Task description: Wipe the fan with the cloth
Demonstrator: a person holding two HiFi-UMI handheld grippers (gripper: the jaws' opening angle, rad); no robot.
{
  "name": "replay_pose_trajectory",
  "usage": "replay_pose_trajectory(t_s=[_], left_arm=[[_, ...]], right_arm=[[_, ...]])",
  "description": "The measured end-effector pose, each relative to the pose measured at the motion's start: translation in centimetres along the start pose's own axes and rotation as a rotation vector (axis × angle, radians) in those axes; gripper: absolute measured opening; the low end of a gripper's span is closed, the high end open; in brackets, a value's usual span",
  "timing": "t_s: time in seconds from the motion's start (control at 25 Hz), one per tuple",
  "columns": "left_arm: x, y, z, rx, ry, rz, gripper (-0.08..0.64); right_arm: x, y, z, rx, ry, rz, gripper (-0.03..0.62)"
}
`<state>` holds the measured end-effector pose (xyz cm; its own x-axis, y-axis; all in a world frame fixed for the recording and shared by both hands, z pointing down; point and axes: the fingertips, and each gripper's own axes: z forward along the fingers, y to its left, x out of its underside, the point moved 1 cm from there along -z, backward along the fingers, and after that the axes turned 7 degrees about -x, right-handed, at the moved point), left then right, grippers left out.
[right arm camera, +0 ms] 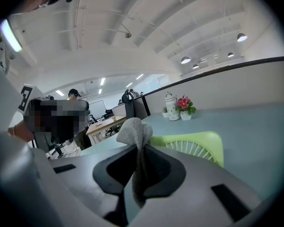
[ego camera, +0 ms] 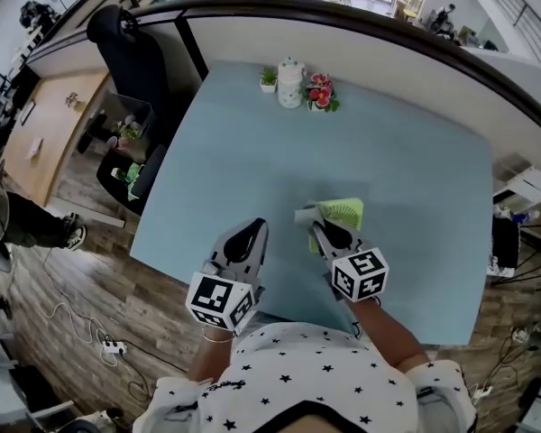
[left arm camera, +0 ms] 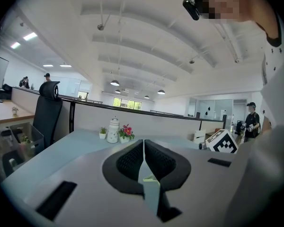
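Note:
A small lime-green fan (ego camera: 343,211) lies on the light blue table (ego camera: 406,179), toward the near edge. My right gripper (ego camera: 325,234) is right at its near left side, shut on a grey cloth (ego camera: 304,215). In the right gripper view the cloth (right arm camera: 134,132) is pinched between the jaws and bunches up above them, with the fan's green grille (right arm camera: 195,146) just beyond and to the right. My left gripper (ego camera: 249,239) hovers over the table left of the fan, its jaws (left arm camera: 143,156) shut with nothing held.
A white jar (ego camera: 290,83), a small potted plant (ego camera: 269,79) and pink flowers (ego camera: 321,91) stand at the table's far edge against a curved partition. A black office chair (ego camera: 126,48) is beyond the far left corner. The table's near edge runs just below the grippers.

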<state>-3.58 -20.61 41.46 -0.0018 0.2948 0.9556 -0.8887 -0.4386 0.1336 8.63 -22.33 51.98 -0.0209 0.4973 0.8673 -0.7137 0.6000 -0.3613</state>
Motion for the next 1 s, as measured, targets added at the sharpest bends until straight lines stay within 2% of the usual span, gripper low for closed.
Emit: replay_pose_trajectory(t_s=[0.4, 1.0], left_arm=[[0.7, 1.4, 0.0, -0.024, 0.018, -0.019, 0.034], [1.0, -0.3, 1.1, 0.021, 0.035, -0.007, 0.034]], right_arm=[[0.8, -1.0, 0.9, 0.021, 0.027, 0.017, 0.032], [0.9, -3.6, -1.2, 0.08, 0.006, 0.05, 0.032]])
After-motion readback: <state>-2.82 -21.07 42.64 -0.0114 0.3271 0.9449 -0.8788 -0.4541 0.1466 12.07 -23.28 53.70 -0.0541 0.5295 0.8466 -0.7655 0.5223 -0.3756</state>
